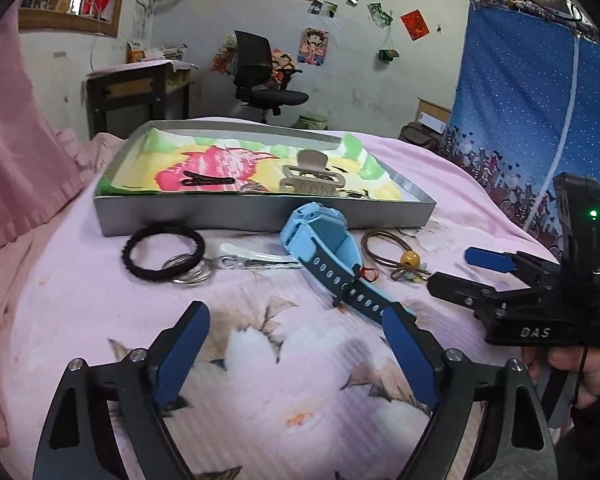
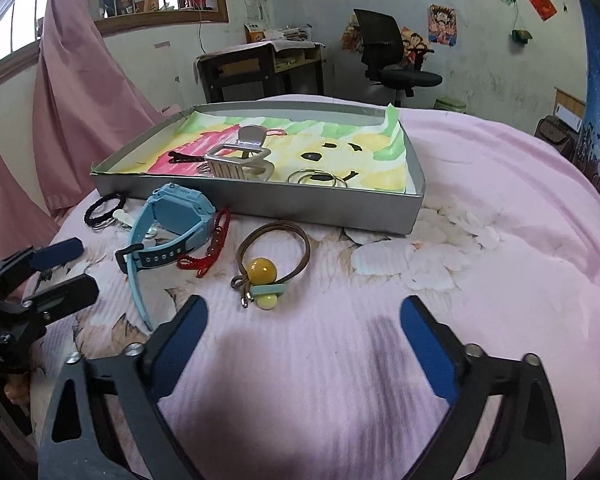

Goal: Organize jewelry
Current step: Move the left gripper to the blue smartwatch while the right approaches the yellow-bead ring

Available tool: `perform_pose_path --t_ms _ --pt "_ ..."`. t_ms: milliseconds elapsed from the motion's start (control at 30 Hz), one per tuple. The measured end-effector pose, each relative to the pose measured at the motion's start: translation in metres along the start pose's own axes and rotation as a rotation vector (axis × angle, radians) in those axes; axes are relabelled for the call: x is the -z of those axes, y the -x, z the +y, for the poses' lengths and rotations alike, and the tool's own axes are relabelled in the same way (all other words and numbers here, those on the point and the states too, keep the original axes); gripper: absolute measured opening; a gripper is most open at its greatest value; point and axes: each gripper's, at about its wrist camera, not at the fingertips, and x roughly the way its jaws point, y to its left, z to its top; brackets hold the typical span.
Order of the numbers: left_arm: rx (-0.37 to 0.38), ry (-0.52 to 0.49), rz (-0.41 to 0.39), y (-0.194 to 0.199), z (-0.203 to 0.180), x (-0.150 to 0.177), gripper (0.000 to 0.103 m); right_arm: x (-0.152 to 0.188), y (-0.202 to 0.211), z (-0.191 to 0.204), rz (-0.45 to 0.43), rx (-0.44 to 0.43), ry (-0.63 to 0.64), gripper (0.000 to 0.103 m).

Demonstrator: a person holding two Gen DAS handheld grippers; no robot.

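Pink bedspread (image 2: 480,208) holds loose pieces; grey tray (image 2: 260,204) part-filled. Both claws, left claw (image 1: 296,322) and right claw (image 2: 304,318), agape, empty. Pick pending: probably blue watch (image 1: 320,240) or bead hair tie (image 2: 268,264).

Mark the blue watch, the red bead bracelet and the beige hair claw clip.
blue watch (image 2: 182,210): right wrist view, face.
red bead bracelet (image 2: 216,244): right wrist view, bead strand.
beige hair claw clip (image 1: 312,184): left wrist view, teeth.
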Motion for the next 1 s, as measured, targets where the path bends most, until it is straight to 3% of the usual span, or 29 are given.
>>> perform_pose_path --t_ms 267,500,1000 --pt "0.068 0.041 0.027 -0.012 -0.003 -0.011 0.069 -0.006 -0.009 -0.002 0.003 -0.028 0.009 0.069" --pt "0.079 0.058 0.061 -0.025 -0.007 -0.017 0.058 -0.009 -0.023 0.001 0.031 -0.056 0.017 0.056" --pt "0.092 0.118 0.102 -0.042 -0.003 -0.023 0.037 -0.013 -0.040 0.001 0.057 -0.116 -0.002 0.046"
